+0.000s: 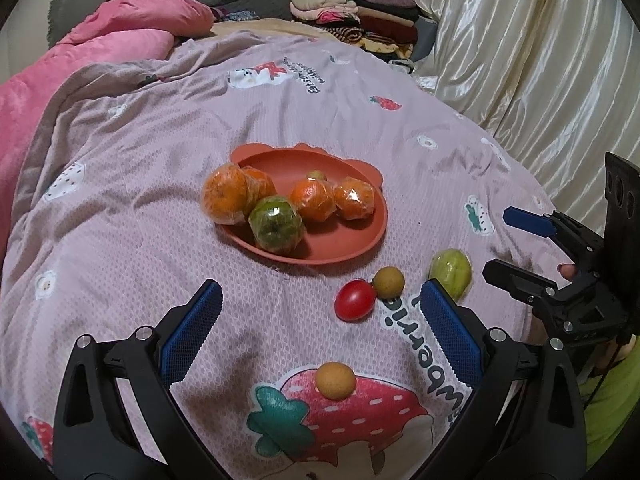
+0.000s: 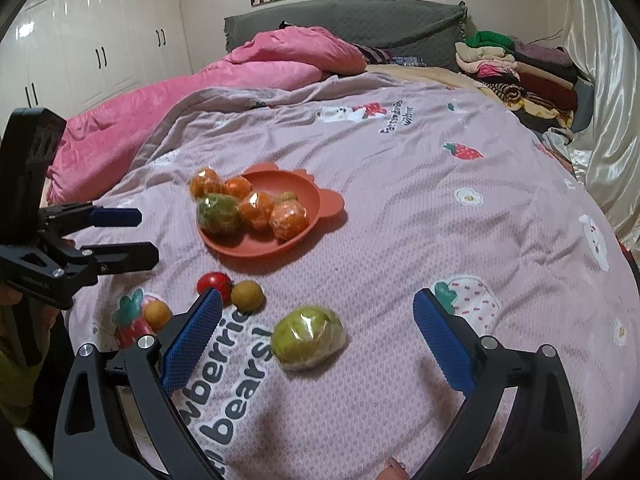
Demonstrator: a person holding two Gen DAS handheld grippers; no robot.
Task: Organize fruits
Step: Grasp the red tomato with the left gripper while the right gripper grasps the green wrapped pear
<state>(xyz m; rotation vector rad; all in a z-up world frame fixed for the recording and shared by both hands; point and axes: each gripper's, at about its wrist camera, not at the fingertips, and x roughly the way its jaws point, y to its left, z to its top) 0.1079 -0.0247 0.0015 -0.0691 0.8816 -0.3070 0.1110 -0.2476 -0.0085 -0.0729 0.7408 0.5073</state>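
A red-brown bear-shaped plate (image 1: pixel 344 240) (image 2: pixel 308 196) on the bed holds several wrapped oranges (image 1: pixel 224 198) and a wrapped green fruit (image 1: pixel 275 224). On the quilt lie a red tomato (image 1: pixel 354 300) (image 2: pixel 214 282), a small brown fruit (image 1: pixel 388 282) (image 2: pixel 247 295), a second small brown fruit (image 1: pixel 335 380) (image 2: pixel 157 313) and a wrapped green fruit (image 1: pixel 450 272) (image 2: pixel 307 338). My left gripper (image 1: pixel 320 332) is open and empty, above the near brown fruit. My right gripper (image 2: pixel 318 334) is open, with the loose green fruit between its fingers, untouched.
A pink duvet (image 2: pixel 240 76) and grey headboard (image 2: pixel 344 20) lie at the far end. Folded clothes (image 2: pixel 516 68) are stacked at the far right. A cream curtain (image 1: pixel 540 60) hangs along the bed's right side. White wardrobes (image 2: pixel 80 40) stand on the left.
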